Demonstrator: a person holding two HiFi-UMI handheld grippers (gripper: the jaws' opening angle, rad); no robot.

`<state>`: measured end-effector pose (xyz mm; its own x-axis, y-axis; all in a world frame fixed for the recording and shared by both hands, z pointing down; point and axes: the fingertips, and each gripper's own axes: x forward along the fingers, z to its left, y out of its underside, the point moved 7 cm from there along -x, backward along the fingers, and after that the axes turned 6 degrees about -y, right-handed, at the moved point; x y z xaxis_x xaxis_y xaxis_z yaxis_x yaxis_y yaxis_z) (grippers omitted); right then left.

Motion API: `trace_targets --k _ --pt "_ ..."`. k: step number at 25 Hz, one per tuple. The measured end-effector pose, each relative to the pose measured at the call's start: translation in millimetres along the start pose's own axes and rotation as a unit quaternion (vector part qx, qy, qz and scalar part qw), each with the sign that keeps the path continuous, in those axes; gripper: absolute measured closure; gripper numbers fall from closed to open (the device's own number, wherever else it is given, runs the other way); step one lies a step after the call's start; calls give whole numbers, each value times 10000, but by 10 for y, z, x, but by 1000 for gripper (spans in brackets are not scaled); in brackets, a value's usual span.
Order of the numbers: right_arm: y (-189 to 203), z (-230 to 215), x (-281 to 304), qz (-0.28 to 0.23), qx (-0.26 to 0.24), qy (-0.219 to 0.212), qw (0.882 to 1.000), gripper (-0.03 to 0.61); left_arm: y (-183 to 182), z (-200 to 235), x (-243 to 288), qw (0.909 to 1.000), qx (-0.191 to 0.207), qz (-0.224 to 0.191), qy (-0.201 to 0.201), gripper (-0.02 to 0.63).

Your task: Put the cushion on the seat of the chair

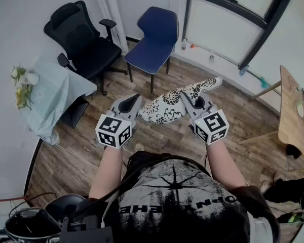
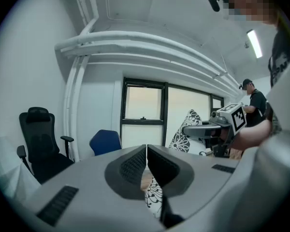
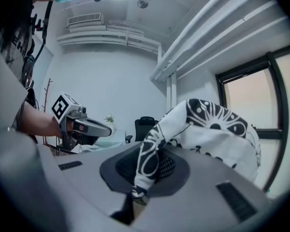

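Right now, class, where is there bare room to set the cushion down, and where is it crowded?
Bare: the blue chair's seat, between the black office chair and the window; the floor before it. Crowded: the clothed table at left, bearing flowers.

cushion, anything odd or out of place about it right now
Nothing looks damaged or spilled. The cushion is just not placed yet: it hangs in the air, pinched at one end by the left claw and at the other by the right claw, short of the blue chair.
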<state>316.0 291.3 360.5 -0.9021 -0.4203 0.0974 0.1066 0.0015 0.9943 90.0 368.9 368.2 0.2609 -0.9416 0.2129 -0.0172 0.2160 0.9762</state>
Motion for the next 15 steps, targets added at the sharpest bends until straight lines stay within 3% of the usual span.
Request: trace_targets --k 15 --pt "122 58 -27 66 154 -179 9997 552 114 -95 41 9998 -24 186 13 595"
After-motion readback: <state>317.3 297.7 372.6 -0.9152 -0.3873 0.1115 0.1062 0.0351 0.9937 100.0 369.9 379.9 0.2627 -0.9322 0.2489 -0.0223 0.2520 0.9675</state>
